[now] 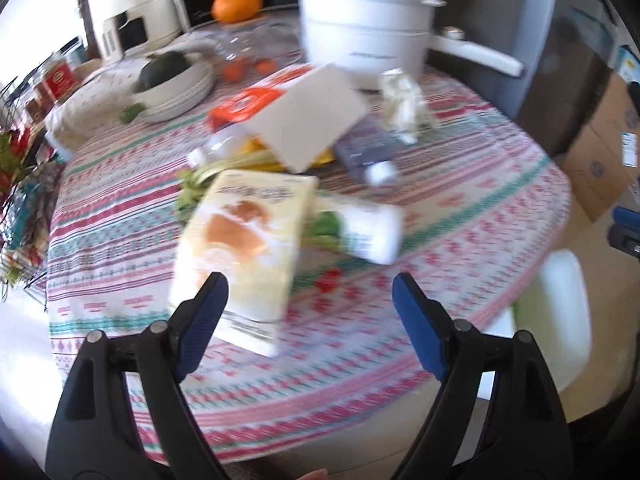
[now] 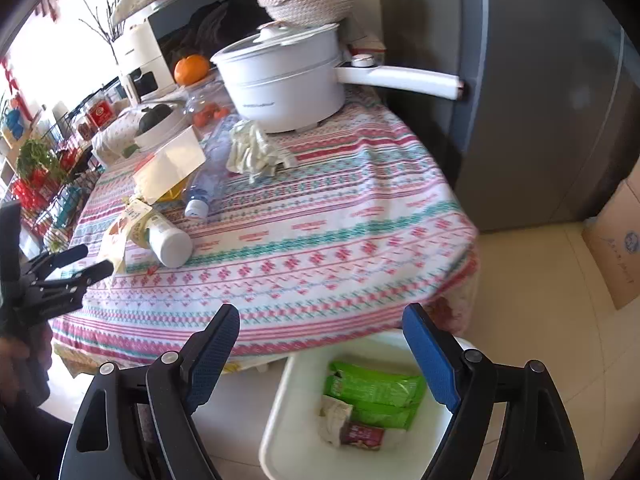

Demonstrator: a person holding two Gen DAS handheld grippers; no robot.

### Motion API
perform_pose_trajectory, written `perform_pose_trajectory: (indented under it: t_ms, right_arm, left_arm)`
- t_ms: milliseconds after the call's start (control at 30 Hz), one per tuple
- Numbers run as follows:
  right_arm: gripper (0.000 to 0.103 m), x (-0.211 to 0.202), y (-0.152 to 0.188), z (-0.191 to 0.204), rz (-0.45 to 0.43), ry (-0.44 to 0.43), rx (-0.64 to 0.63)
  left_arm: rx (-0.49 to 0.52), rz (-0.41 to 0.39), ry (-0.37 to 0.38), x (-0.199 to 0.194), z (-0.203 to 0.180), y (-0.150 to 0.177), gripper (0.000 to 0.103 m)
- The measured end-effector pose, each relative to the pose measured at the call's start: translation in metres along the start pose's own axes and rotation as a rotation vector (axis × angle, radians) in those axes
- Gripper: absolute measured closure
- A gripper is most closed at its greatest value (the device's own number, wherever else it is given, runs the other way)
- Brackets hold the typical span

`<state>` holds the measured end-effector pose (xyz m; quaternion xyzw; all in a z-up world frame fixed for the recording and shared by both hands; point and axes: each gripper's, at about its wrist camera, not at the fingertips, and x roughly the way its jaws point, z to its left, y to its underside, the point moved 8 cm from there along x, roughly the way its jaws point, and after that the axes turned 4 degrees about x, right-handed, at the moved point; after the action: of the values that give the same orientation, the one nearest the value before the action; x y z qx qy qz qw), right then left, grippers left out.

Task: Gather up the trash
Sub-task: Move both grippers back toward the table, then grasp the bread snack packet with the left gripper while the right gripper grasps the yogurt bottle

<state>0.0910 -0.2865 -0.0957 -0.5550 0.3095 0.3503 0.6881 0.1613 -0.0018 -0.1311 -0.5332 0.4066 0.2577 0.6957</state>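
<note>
My left gripper (image 1: 310,290) is open and empty, just in front of a cream snack box (image 1: 244,252) lying on the patterned tablecloth (image 1: 460,240). Behind the box lie a white jar (image 1: 368,232), green vegetable scraps (image 1: 326,230), a white-and-orange carton (image 1: 304,120), a plastic bottle (image 1: 370,156) and crumpled paper (image 1: 402,106). My right gripper (image 2: 320,320) is open and empty above a white trash bin (image 2: 280,420) on the floor, which holds green wrappers (image 2: 376,396) and a small red packet (image 2: 364,436). The left gripper (image 2: 86,260) also shows at the left of the right wrist view.
A white pot with a long handle (image 2: 288,76), an orange (image 1: 237,3), stacked plates with a dark vegetable (image 1: 176,84) and a white appliance (image 1: 132,8) stand at the back. A grey fridge (image 2: 540,100) and cardboard boxes (image 2: 616,240) are on the right.
</note>
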Motion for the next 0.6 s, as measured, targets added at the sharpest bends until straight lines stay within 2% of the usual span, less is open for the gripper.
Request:
perform_pose_trajectory:
  t_ms: [233, 367, 533, 600]
  right_arm:
    - [0.018, 0.020, -0.004, 0.030, 0.032, -0.019, -0.018]
    - [0.018, 0.031, -0.007, 0.041, 0.046, -0.025, -0.016]
    - [0.018, 0.042, -0.006, 0.052, 0.060, -0.017, -0.029]
    - [0.018, 0.046, -0.006, 0.057, 0.065, -0.015, -0.037]
  left_arm:
    - [-0.062, 0.067, -0.044, 0.042, 0.031, 0.010, 0.019]
    - [-0.031, 0.078, -0.086, 0.055, 0.029, 0.009, 0.021]
    - [-0.027, 0.101, -0.115, 0.061, 0.028, 0.011, 0.058]
    - [-0.037, 0.102, -0.112, 0.062, 0.029, 0.011, 0.061]
